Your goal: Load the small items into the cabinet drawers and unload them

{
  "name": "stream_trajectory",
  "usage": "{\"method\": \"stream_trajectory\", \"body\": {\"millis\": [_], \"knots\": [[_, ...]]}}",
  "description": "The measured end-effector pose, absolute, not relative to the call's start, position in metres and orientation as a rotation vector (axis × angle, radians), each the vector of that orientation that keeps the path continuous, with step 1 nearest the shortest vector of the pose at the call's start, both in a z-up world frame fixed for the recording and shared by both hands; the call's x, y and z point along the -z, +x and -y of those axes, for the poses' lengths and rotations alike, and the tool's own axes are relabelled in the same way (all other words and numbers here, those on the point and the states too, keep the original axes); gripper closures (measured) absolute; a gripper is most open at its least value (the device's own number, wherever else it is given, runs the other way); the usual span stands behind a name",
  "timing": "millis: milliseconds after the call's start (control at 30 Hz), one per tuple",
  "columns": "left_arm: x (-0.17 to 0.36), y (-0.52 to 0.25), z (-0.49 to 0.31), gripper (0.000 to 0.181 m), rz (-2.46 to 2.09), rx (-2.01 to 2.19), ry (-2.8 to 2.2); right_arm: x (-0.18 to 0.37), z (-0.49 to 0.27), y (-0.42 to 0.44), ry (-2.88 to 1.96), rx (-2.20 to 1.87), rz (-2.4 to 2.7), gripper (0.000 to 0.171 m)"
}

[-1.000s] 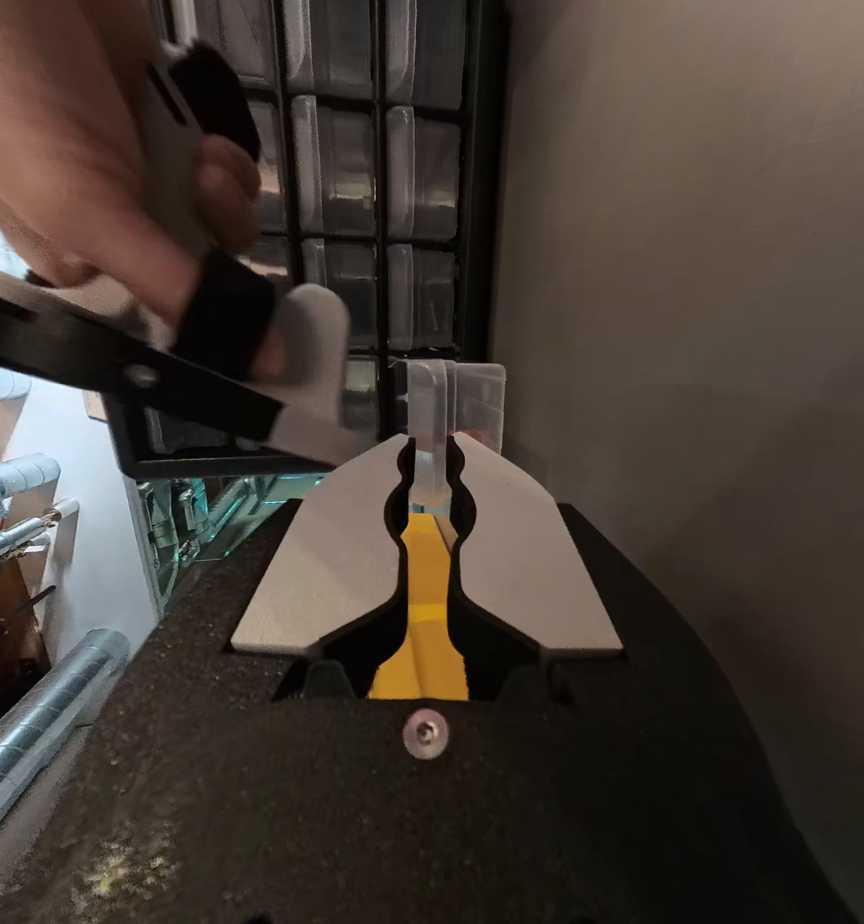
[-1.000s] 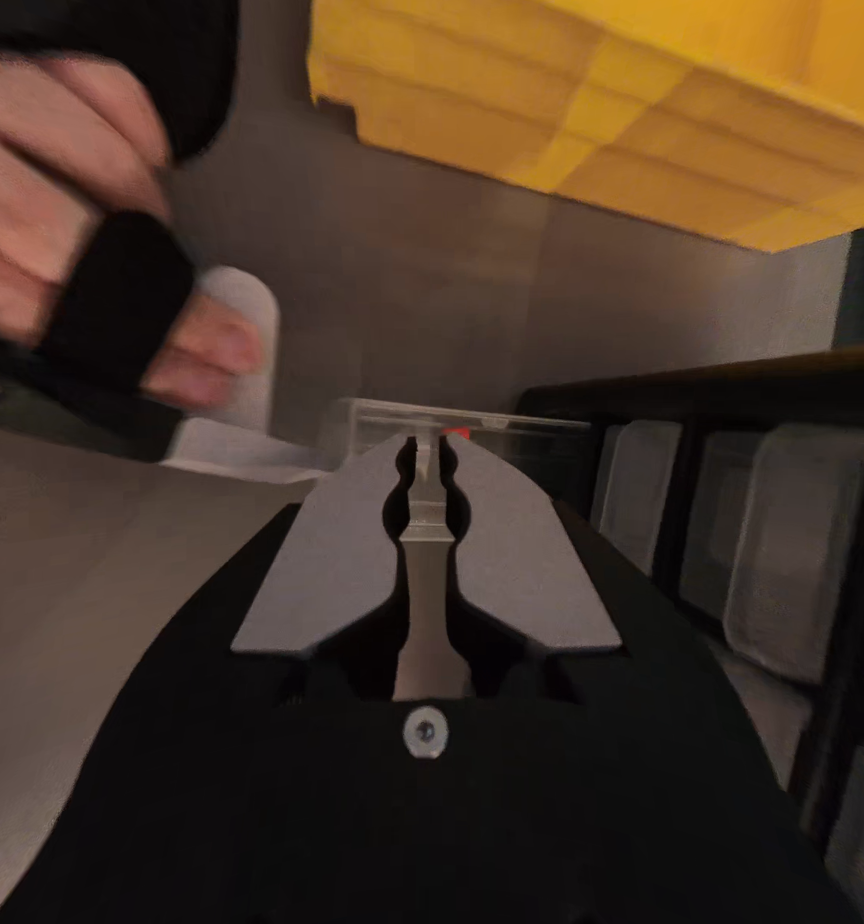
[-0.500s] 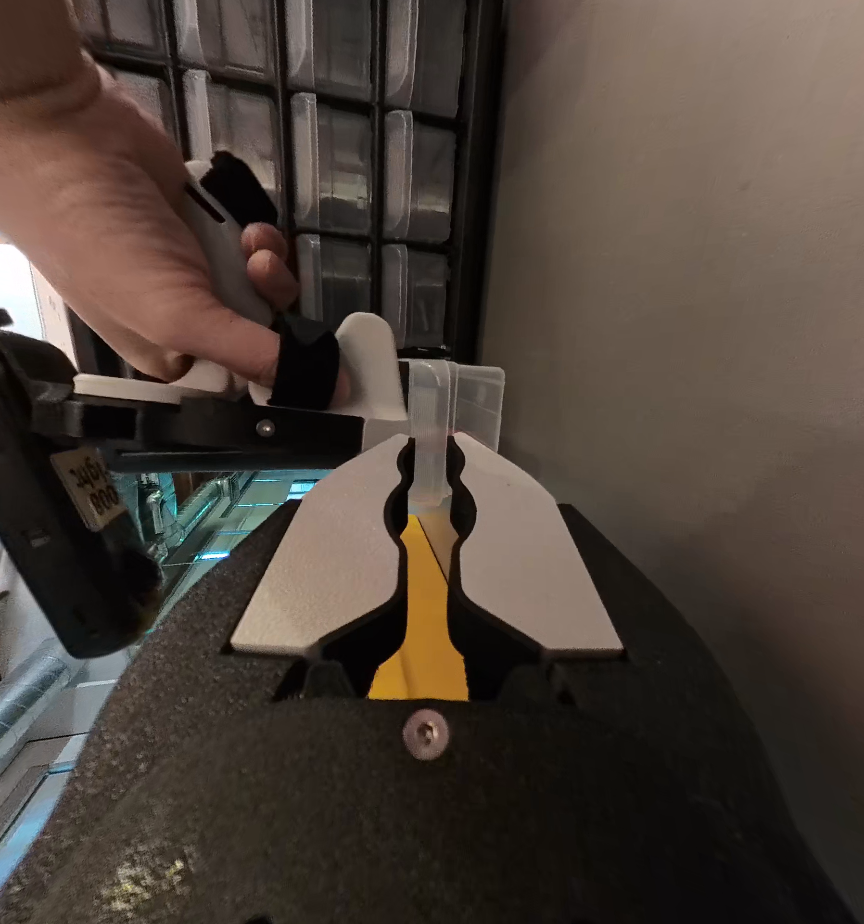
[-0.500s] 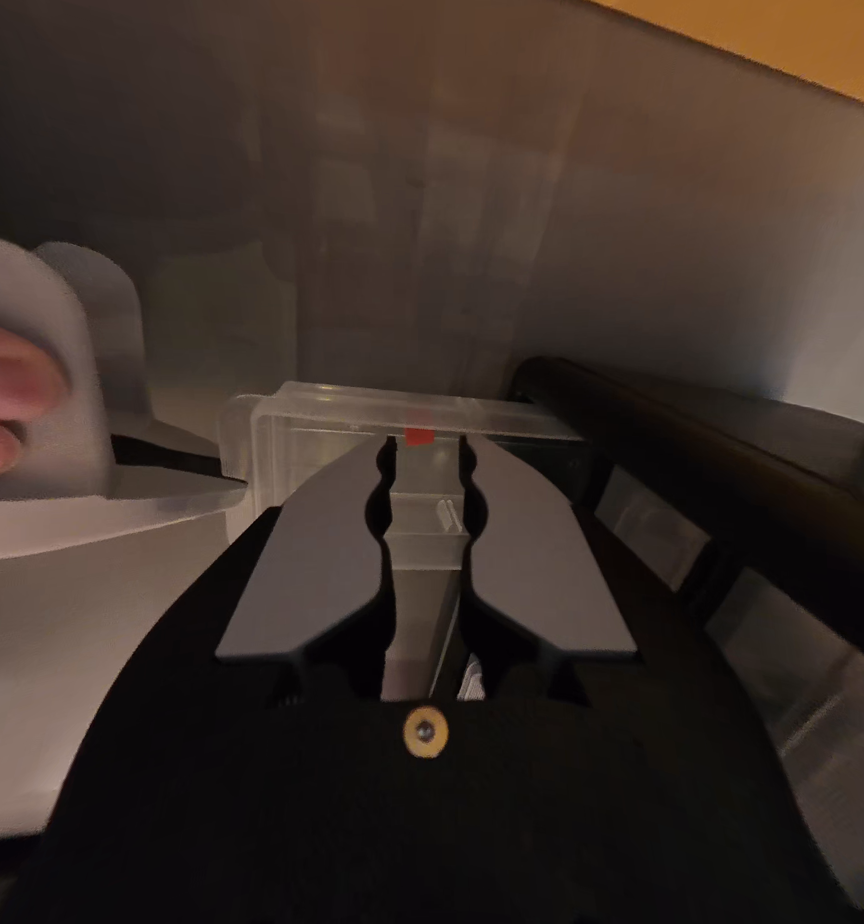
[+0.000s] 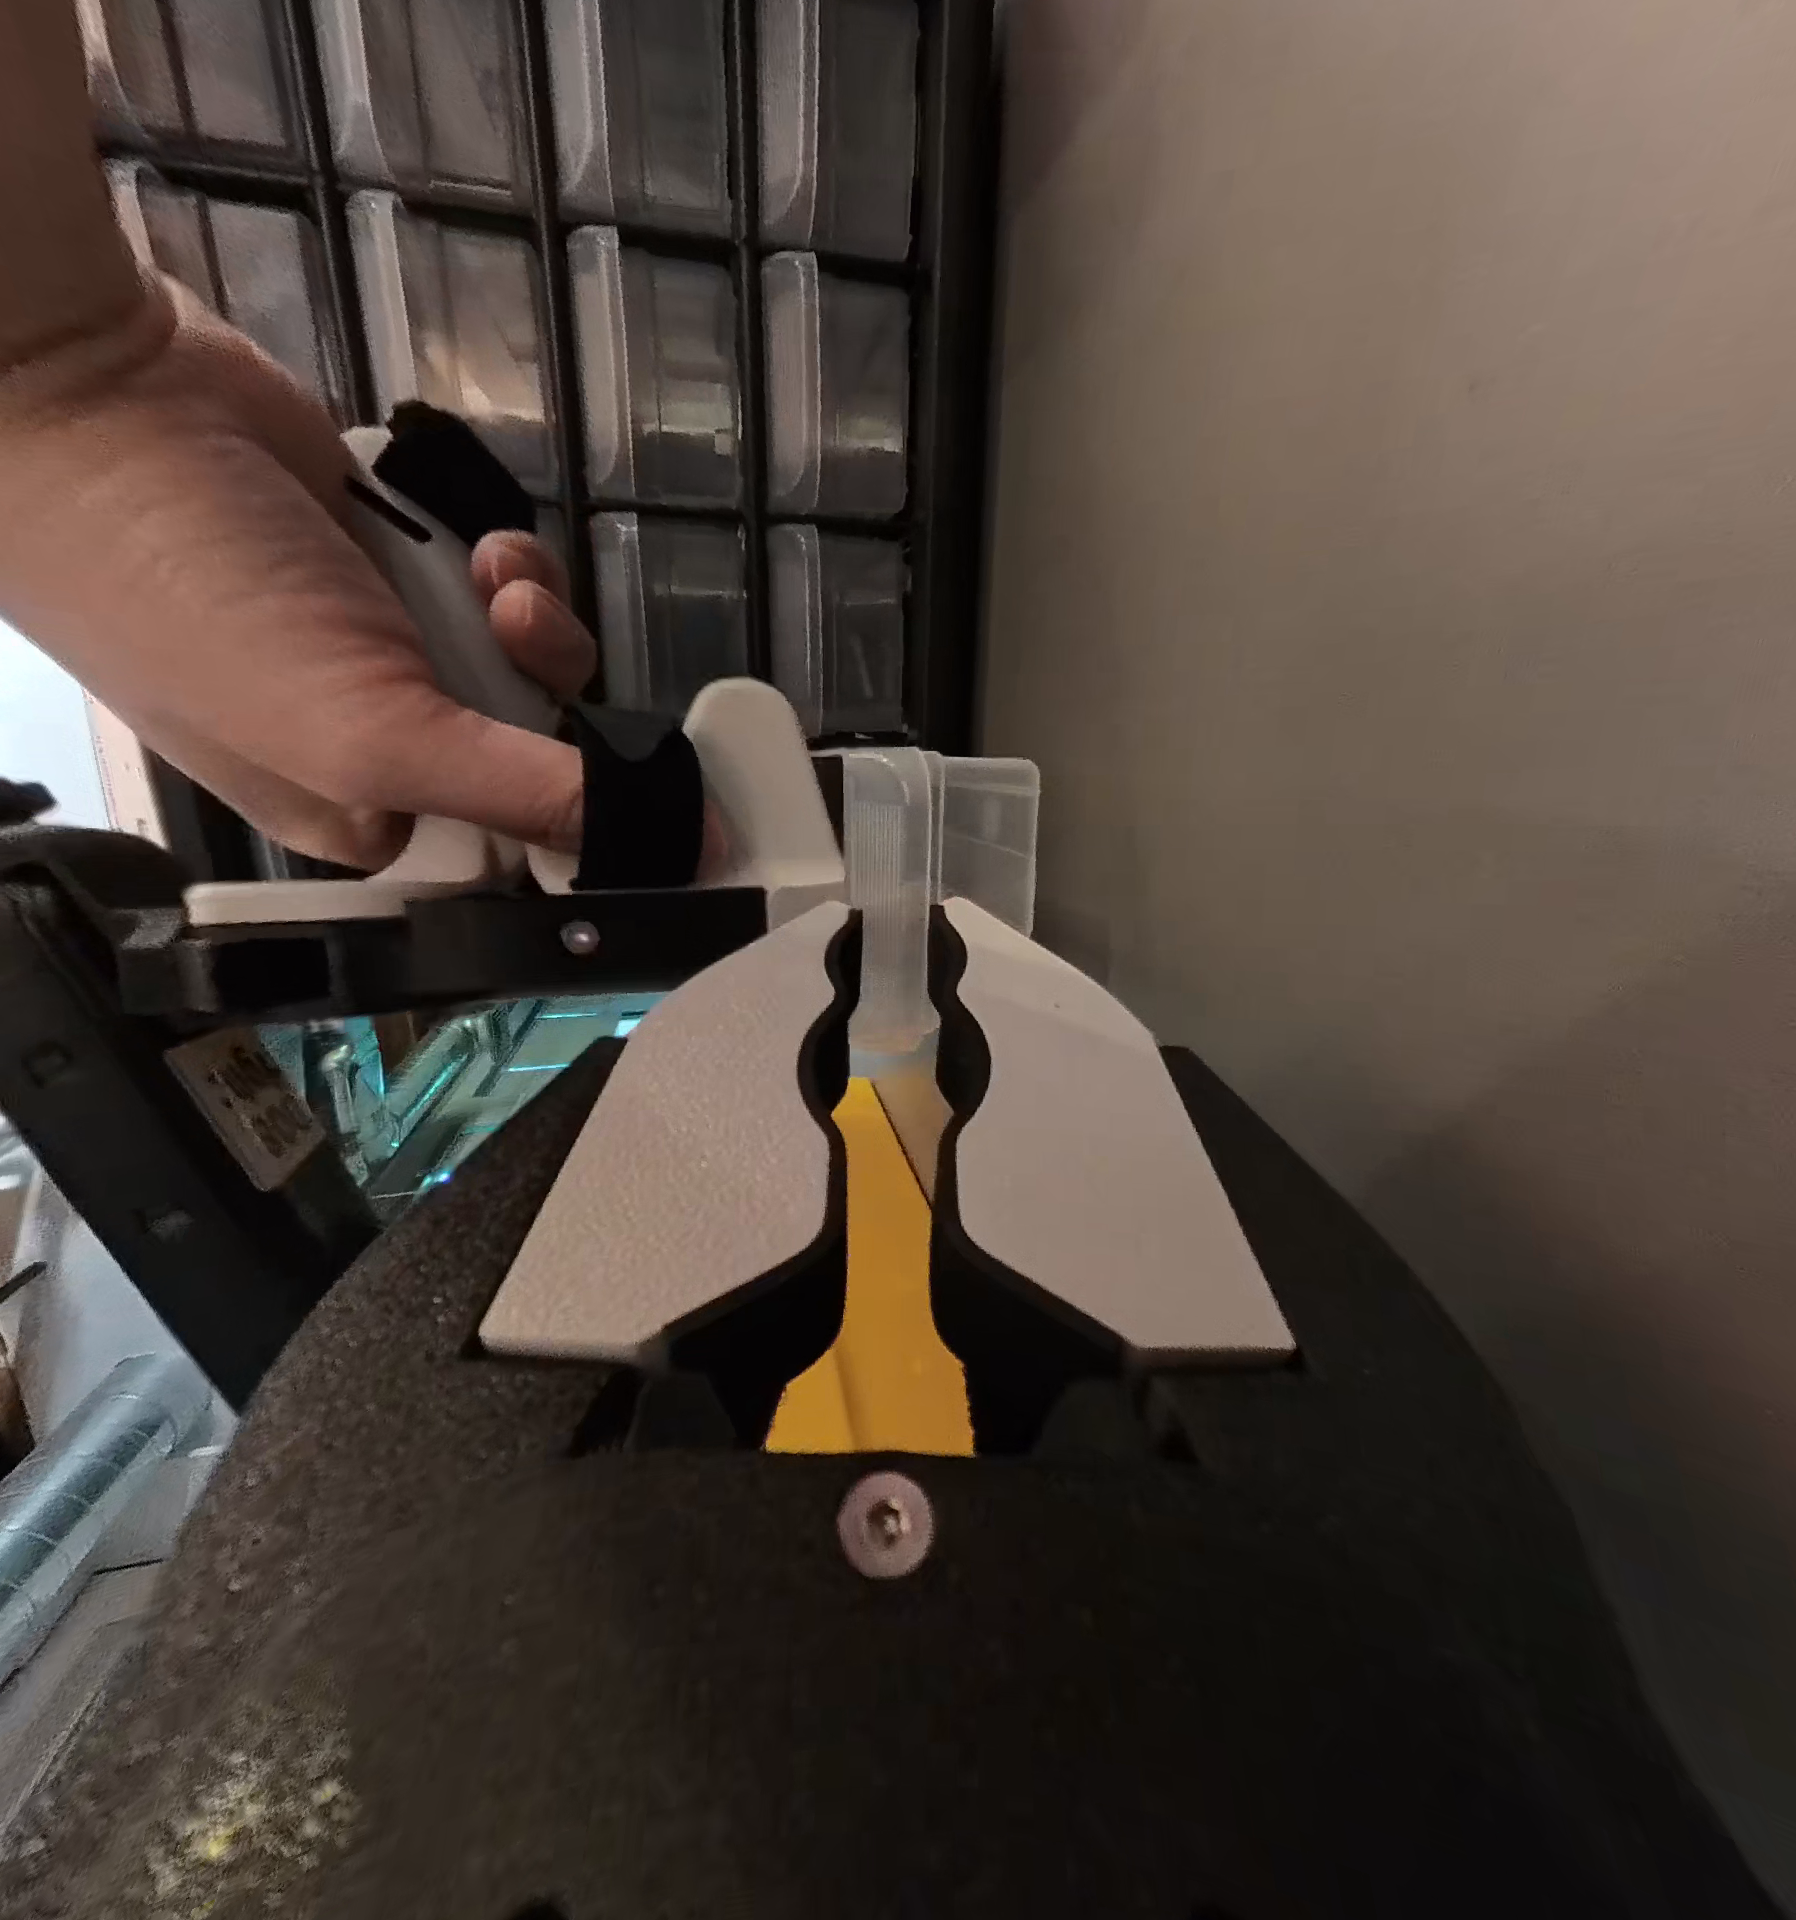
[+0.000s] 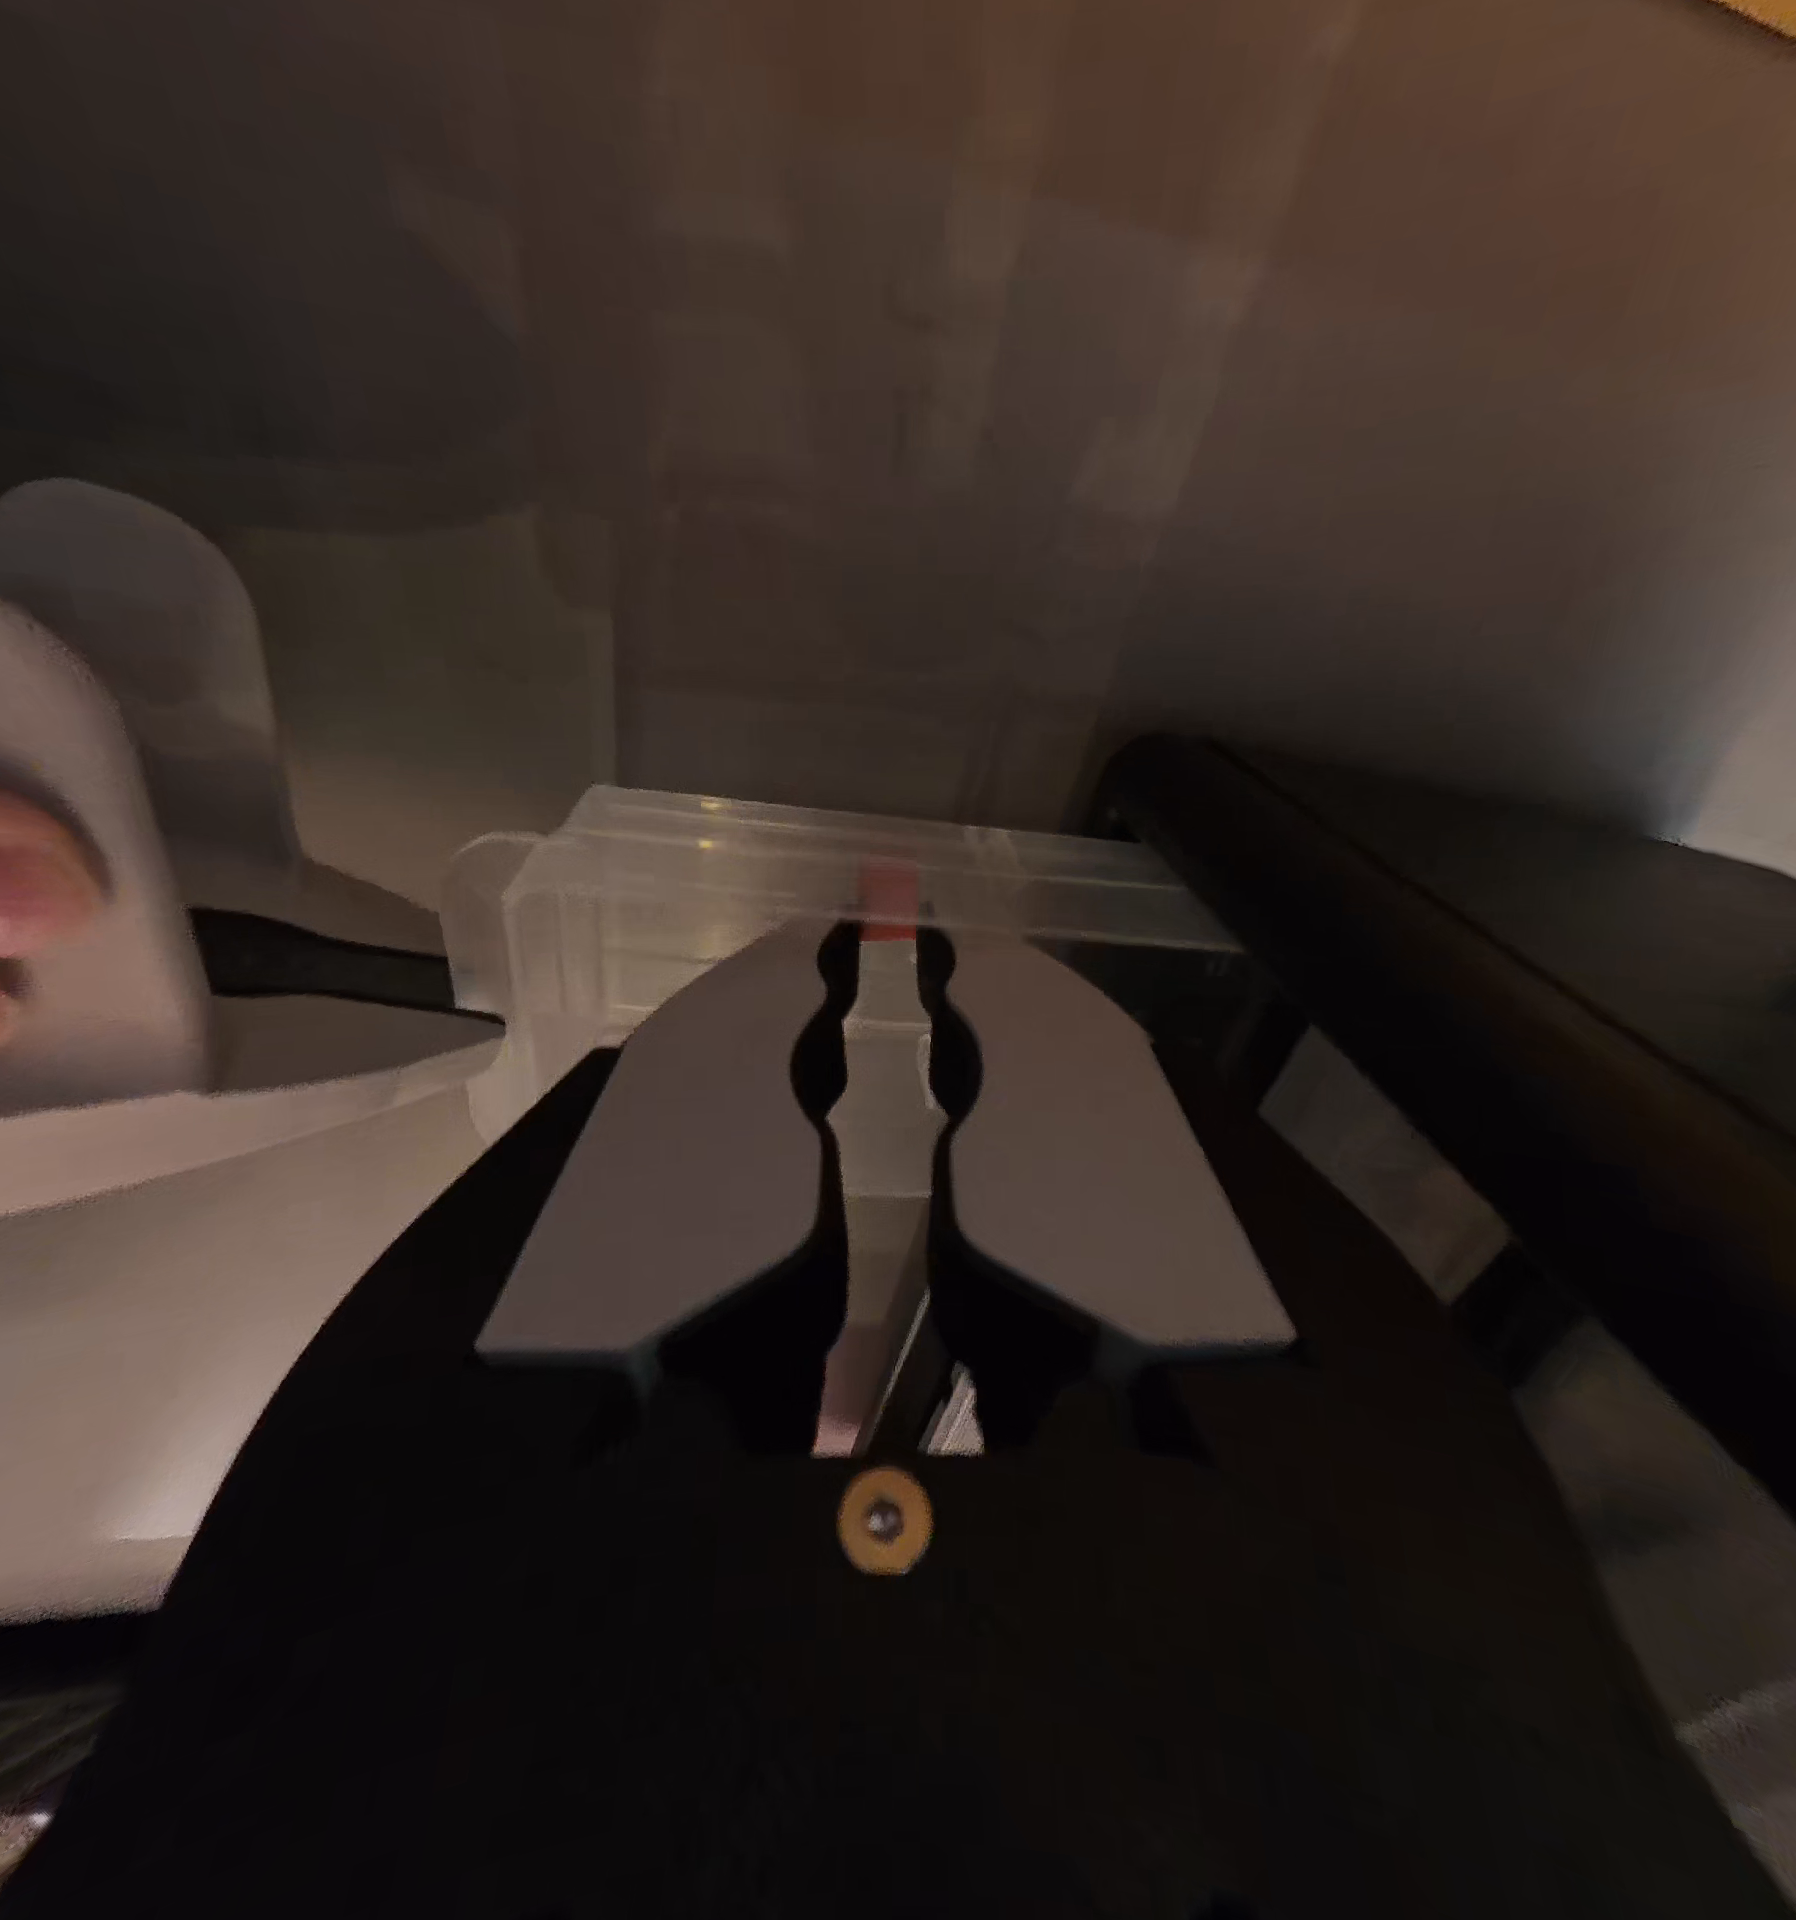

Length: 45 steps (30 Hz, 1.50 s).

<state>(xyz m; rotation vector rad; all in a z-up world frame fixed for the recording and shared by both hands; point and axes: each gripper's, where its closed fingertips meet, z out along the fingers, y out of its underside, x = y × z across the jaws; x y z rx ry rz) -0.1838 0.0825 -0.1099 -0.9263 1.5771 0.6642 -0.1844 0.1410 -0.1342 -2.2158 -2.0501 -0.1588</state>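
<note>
Up close, the left gripper (image 5: 889,914) has its jaws clamped on the flat pull tab of a clear plastic drawer (image 5: 982,831), the tab standing upright in the narrow slot between the two grey fingers (image 5: 707,1122). That drawer juts out from the lower right corner of the black cabinet (image 5: 951,416), whose grid of clear drawer fronts fills the upper left of the left wrist view, hard against a plain grey wall (image 5: 1445,727). A yellow strip (image 5: 878,1247) shows below, through the gap behind the fingertips.

From the right wrist view, blurred, the same drawer (image 6: 769,904) lies crosswise just past the right gripper (image 6: 889,935). Its jaws are drawn close together around something small and red (image 6: 889,894) at the drawer's near rim; whether they truly pinch it or merely sit beside it, I cannot tell. In the left wrist view, a person's hand (image 5: 281,665) holds the right gripper's white handle, reaching in from the left so that its black body meets the drawer's side.
</note>
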Motion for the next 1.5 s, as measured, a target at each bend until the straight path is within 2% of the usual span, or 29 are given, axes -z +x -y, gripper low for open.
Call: {"method": "stream_trajectory", "body": {"millis": [133, 300, 400, 467, 533, 600, 733, 800, 1200, 1500], "knots": [[0.11, -0.185, -0.085, 0.17, -1.565, -0.646, -0.953, 0.113, -0.134, -0.184, -2.166, 0.087, 1.972, 0.159], [0.11, -0.185, -0.087, 0.17, -1.555, -0.636, -0.965, 0.042, -0.102, -0.158, -2.03, 0.035, 1.785, 0.159], [0.11, -0.185, -0.089, 0.17, -1.548, -0.642, -0.972, 0.001, -0.074, -0.093, -2.036, 0.1, 1.574, 0.159], [0.109, -0.185, -0.092, 0.17, -1.541, -0.643, -0.979, -0.008, -0.063, -0.018, -2.126, 0.29, 1.365, 0.159], [0.109, -0.186, -0.096, 0.17, -1.535, -0.654, -0.988, -0.001, -0.049, 0.06, -2.282, 0.395, 1.145, 0.159], [0.108, -0.187, -0.101, 0.17, -1.524, -0.679, -0.997, 0.019, -0.04, 0.12, -2.439, 0.332, 0.932, 0.159], [0.104, -0.184, -0.114, 0.172, -1.488, -0.729, -0.986, 0.072, -0.062, 0.21, -2.657, 0.223, 0.528, 0.159], [0.106, -0.184, -0.122, 0.172, -1.486, -0.77, -0.993, 0.103, -0.067, 0.232, -2.783, 0.178, 0.482, 0.159], [0.108, -0.178, -0.14, 0.172, -1.474, -0.829, -1.007, 0.161, -0.072, 0.269, -3.052, 0.131, 0.373, 0.159], [0.108, -0.174, -0.152, 0.172, -1.472, -0.854, -0.99, 0.128, -0.077, 0.265, -2.848, 0.051, 0.317, 0.146]]}}
